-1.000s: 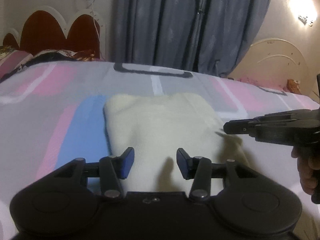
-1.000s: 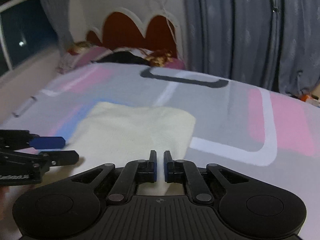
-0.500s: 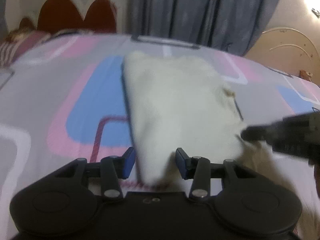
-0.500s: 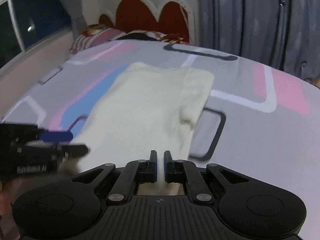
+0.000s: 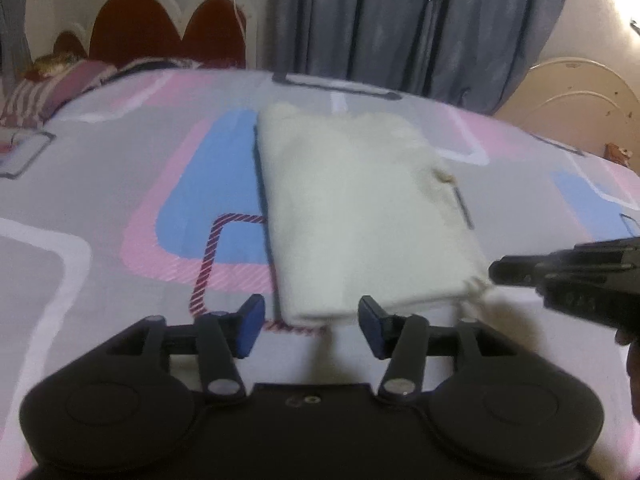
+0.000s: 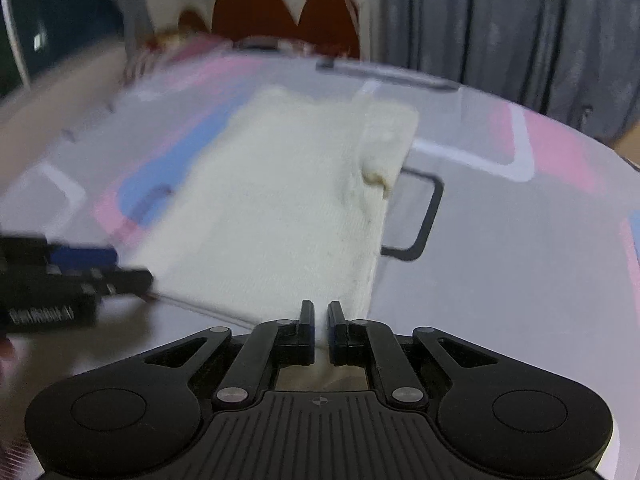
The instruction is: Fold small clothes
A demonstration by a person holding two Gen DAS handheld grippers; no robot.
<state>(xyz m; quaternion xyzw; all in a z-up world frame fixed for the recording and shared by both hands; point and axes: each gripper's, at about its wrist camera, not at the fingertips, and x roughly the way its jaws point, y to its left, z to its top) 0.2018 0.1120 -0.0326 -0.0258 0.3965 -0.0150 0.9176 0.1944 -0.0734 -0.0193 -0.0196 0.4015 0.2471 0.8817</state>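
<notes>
Left gripper (image 5: pixel 311 328) is hovering over the near edge of the bed (image 5: pixel 100 184), blue pads apart and opening. The near-left corner of the cream garment (image 5: pixel 360 216) is lying in the gap between them, and neither pad is pressing on it.

The cream garment is lying as a folded rectangle near the middle of the patterned bedsheet (image 6: pixel 500 240), long axis running away toward the red headboard (image 5: pixel 168 28). A small bunched lump is sitting on its right edge, about halfway up.

Right gripper (image 6: pixel 319 330) is sitting at the garment's near-right corner with fingers drawn nearly together. Cloth is reaching up to the tips and appears pinched in the narrow slot, though blur is making this a judgement.

Risks:
- One corner being released while the other is apparently gripped: any pull from the right side is likely to skew the rectangle and drag the near edge.
- The bunched lump on the right edge is likely to get pressed into the next fold as a crease.
- The opening left pads may snag the corner and lift it.
</notes>
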